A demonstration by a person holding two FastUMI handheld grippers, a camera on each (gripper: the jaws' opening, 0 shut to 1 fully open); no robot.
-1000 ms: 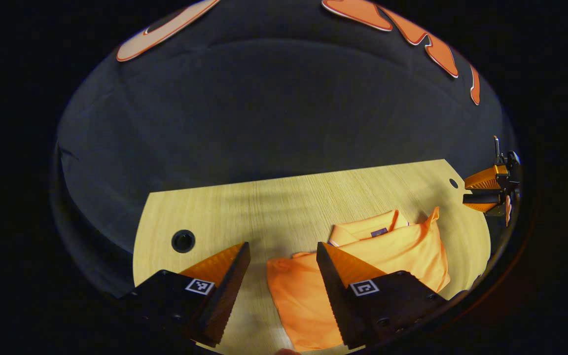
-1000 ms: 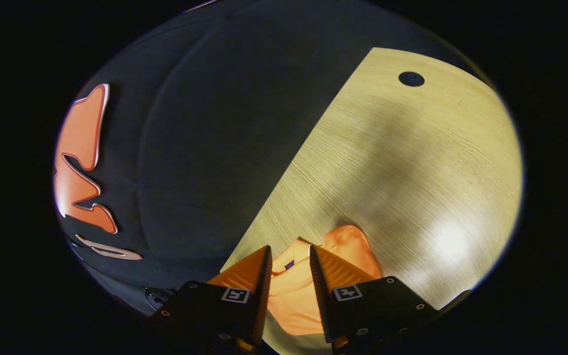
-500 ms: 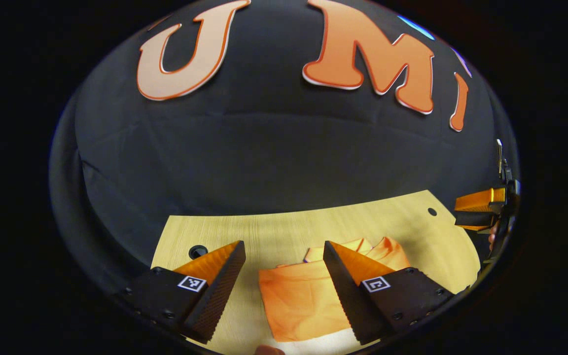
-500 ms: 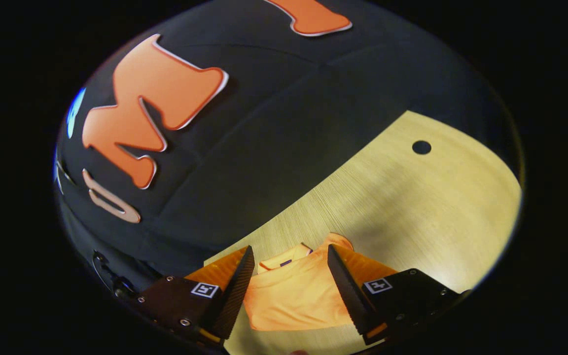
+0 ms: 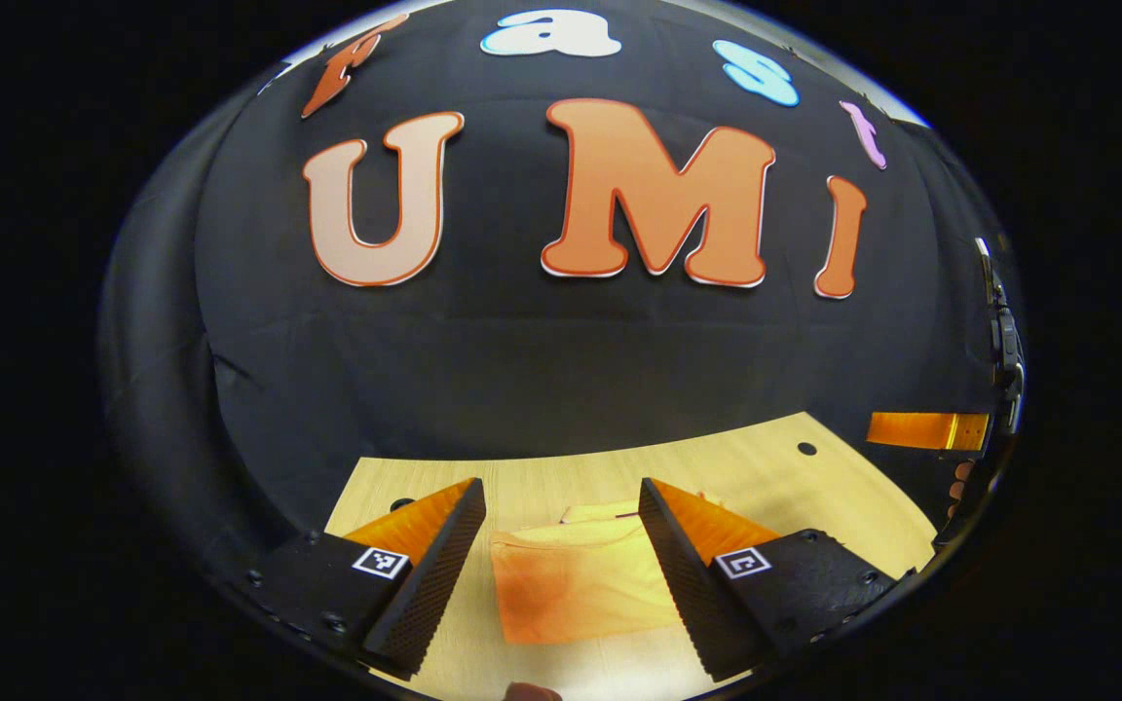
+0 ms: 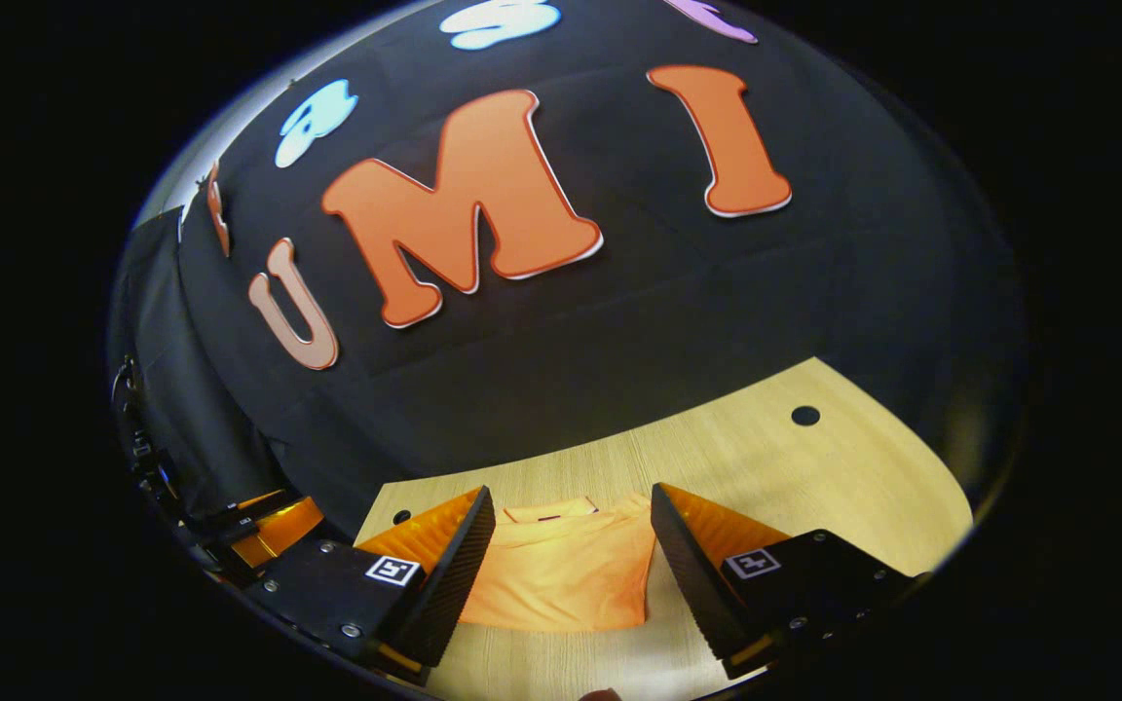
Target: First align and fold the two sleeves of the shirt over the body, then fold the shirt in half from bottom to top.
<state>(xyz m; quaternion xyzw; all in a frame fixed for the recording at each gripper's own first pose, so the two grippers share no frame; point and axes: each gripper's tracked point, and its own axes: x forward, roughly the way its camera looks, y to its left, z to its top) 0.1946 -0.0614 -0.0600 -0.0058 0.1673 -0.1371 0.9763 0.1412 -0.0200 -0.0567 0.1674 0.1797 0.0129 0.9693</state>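
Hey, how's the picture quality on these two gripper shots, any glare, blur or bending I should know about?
Left gripper view: fisheye bends the table edge into a curve; the folded shirt looks soft and washed out by bright light. Right gripper view: same bending, tilted horizon, shirt sharper, surroundings dim.

The left claw (image 5: pixel 561 501) has two wedge-shaped fingers with ridged, sawtooth inner faces, each set on a black block with small screws and a square black-and-white marker. The right claw (image 6: pixel 571 506) is built alike: same ridged wedges, screwed black mounts, square markers on top.
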